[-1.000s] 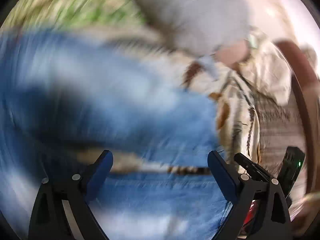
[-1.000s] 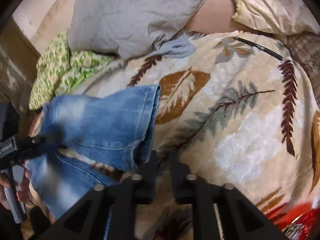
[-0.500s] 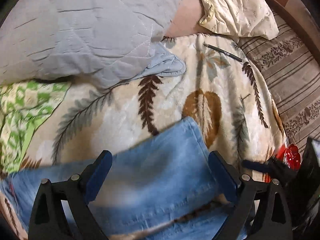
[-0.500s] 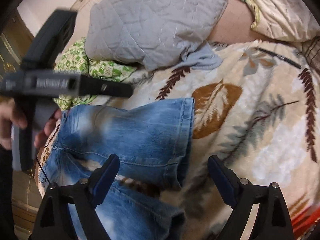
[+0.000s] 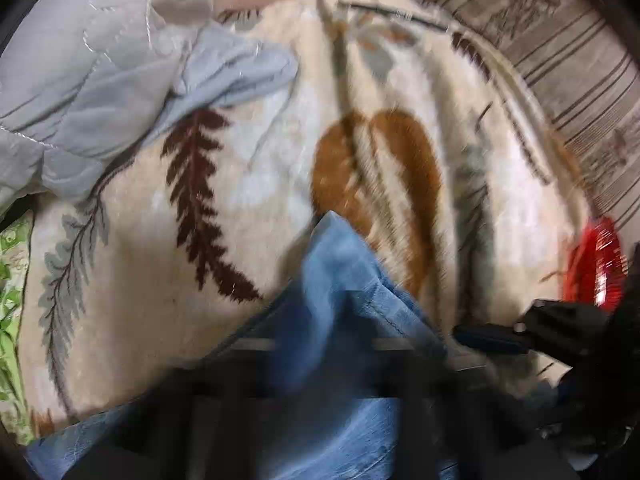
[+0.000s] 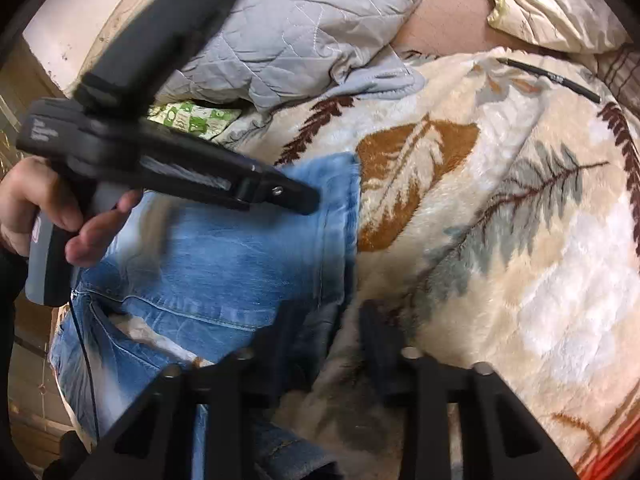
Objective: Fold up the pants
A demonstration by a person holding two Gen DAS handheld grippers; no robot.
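Left tongs (image 6: 308,204) clamping jeans (image 6: 224,256) hem, right tongs (image 6: 324,344) closing, narrow, blanket (image 6: 520,240) bare beyond.

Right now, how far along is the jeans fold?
Done: jeans lie spread on the blanket. In hand: left gripper pinches the far leg's hem; right gripper has just been closing at the near hem, grip unclear. Left: every fold; the legs lie apart.
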